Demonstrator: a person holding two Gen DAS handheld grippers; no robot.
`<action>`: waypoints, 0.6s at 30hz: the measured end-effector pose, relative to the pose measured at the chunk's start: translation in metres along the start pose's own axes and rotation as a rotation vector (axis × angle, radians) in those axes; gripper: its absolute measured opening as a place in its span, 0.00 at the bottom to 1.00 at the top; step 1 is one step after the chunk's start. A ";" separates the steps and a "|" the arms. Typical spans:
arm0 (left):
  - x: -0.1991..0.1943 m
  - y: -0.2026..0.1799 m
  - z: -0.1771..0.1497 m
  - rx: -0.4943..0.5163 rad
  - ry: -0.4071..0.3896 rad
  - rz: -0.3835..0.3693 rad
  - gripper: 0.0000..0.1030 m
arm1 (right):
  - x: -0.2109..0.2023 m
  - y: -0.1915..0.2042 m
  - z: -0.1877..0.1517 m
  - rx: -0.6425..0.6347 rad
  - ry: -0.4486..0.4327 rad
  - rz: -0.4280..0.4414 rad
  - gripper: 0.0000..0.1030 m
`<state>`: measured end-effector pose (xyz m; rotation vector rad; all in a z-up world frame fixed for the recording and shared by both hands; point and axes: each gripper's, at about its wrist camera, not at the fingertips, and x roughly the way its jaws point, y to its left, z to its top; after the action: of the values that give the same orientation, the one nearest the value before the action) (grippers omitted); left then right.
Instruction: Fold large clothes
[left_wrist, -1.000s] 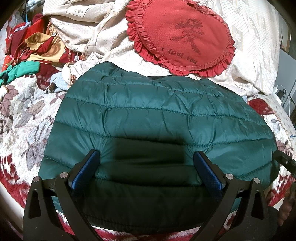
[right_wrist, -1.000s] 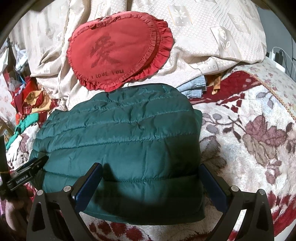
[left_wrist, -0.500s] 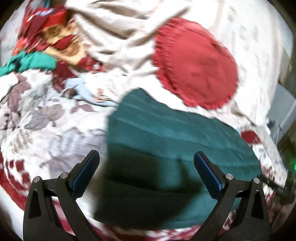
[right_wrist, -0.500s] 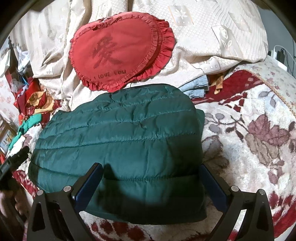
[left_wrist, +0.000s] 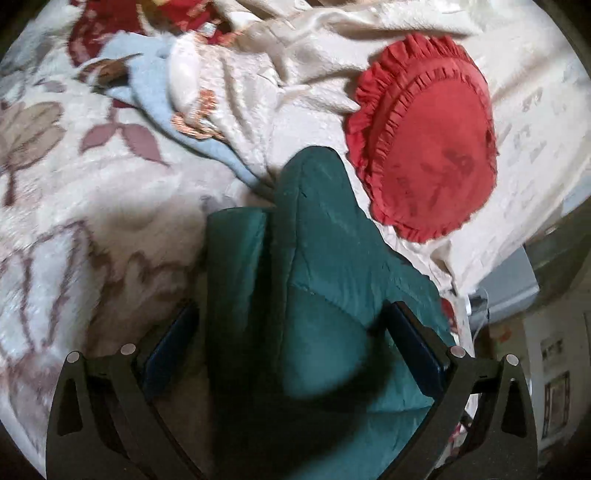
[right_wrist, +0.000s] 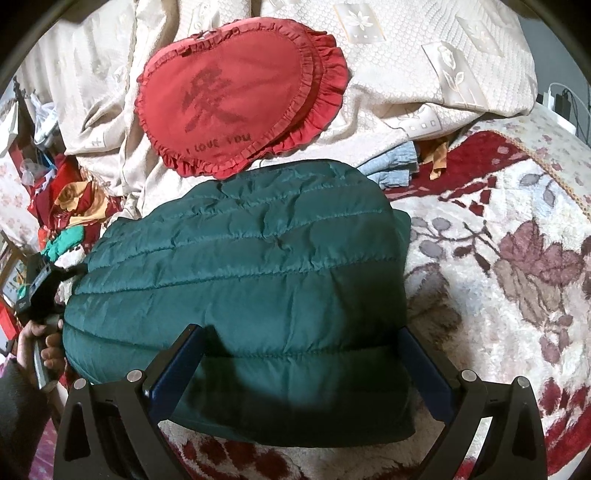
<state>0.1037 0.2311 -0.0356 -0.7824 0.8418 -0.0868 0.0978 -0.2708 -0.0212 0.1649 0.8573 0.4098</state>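
Observation:
A dark green quilted puffer jacket (right_wrist: 251, 280) lies folded into a thick bundle on the floral blanket (right_wrist: 517, 258). My right gripper (right_wrist: 301, 360) is open, its jaws spread over the bundle's near edge. My left gripper (left_wrist: 291, 347) is open at the bundle's left end, and the jacket (left_wrist: 317, 280) bulges between its spread fingers. It also shows at the left edge of the right wrist view (right_wrist: 40, 291), held in a hand.
A red heart-shaped frilled cushion (right_wrist: 236, 110) lies on a cream quilt (right_wrist: 424, 66) behind the jacket. Light blue cloth (right_wrist: 391, 166) peeks out at the jacket's far right. Colourful clothes (right_wrist: 74, 206) are piled at the far left. A socket with cables (right_wrist: 557, 99) sits far right.
My left gripper has swung from the front of the jacket round to its left end. The right gripper has held nearly still. The jacket's left end looks slightly pushed in.

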 end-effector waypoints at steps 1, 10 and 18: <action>0.004 -0.002 0.001 0.033 0.010 0.005 0.99 | 0.001 0.000 0.000 0.000 0.004 -0.002 1.00; -0.012 -0.005 -0.014 0.144 -0.190 -0.049 0.33 | 0.006 0.000 0.002 -0.002 0.028 -0.022 1.00; -0.012 -0.013 -0.025 0.216 -0.245 0.037 0.30 | 0.006 -0.003 0.002 0.010 0.029 -0.022 1.00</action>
<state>0.0805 0.2117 -0.0297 -0.5611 0.6023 -0.0469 0.1033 -0.2712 -0.0253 0.1588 0.8892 0.3884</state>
